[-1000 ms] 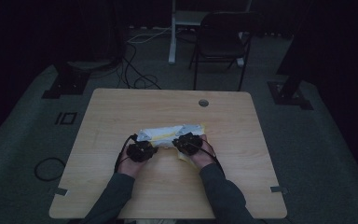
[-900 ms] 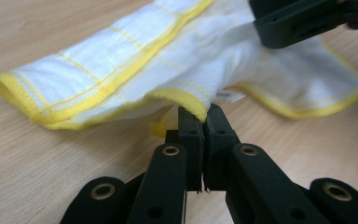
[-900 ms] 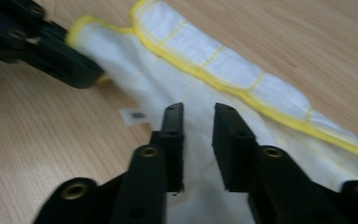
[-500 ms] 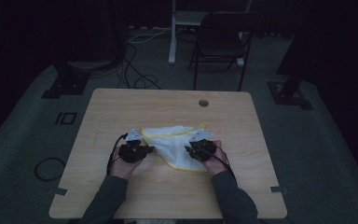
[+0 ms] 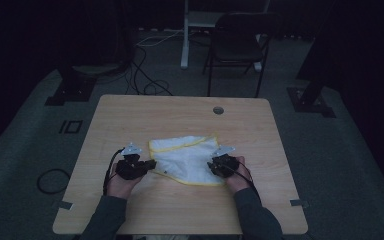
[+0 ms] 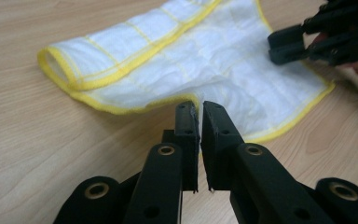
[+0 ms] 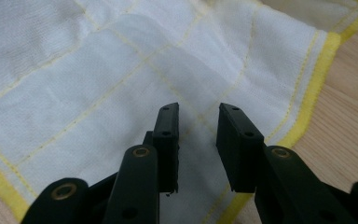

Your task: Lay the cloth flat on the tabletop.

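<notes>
A white cloth point(image 5: 187, 157) with yellow edging lies spread flat on the wooden table point(image 5: 145, 112), its far-left part folded over. My left gripper point(image 5: 152, 164) is at the cloth's left edge. In the left gripper view its jaws point(image 6: 199, 107) stand nearly together with the cloth's point(image 6: 205, 46) yellow hem pinched up between the tips; they have just been opening a little. My right gripper point(image 5: 212, 167) rests at the cloth's right side. In the right gripper view its jaws point(image 7: 198, 114) stand apart above the flat cloth point(image 7: 98, 70) with nothing between them.
A round cable hole point(image 5: 218, 110) sits near the table's far edge. Behind the table stand a dark chair point(image 5: 240, 45) and a white post point(image 5: 185, 35), with cables point(image 5: 145, 85) on the floor. In the left gripper view the right gripper point(image 6: 272, 46) shows at the upper right.
Both hands have drawn apart, the left going left and the right going right. The cloth, bunched between them before, now lies spread out. The right jaws have let go of it.
</notes>
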Demonstrator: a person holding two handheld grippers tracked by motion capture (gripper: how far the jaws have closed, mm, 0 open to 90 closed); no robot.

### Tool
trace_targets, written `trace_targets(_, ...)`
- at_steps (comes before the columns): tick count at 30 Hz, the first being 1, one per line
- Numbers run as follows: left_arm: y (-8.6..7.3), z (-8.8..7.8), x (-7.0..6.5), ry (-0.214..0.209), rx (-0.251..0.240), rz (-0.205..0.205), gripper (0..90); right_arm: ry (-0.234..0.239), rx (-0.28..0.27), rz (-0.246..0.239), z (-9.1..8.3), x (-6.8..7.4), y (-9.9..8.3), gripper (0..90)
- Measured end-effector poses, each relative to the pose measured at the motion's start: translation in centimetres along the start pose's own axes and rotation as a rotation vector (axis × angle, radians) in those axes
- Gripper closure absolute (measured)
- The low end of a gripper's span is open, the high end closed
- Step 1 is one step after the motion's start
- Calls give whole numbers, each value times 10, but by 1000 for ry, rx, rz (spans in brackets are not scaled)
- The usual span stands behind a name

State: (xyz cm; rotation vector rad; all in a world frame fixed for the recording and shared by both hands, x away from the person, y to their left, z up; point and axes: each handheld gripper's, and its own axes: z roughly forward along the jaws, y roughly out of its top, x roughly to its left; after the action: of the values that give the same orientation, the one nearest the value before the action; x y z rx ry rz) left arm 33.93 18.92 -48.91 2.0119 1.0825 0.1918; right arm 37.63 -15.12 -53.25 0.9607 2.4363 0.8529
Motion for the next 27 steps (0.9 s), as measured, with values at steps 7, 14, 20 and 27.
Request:
trace_targets(7, -9, 16, 7, 39, 51, -18, 822, 4, -5, 12, 0, -1, -1, 693)
trace_targets(14, -21, 28, 13, 69, 110, -30, 849, 2, -10, 14, -1, -2, -3, 699)
trace_targets(20, -26, 22, 9, 86, 126, -20, 839, -1, -14, 24, -4, 0, -7, 700)
trace_targets(27, -33, 15, -1, 118, 126, 9, 860, 3, -26, 42, -9, 3, -15, 696)
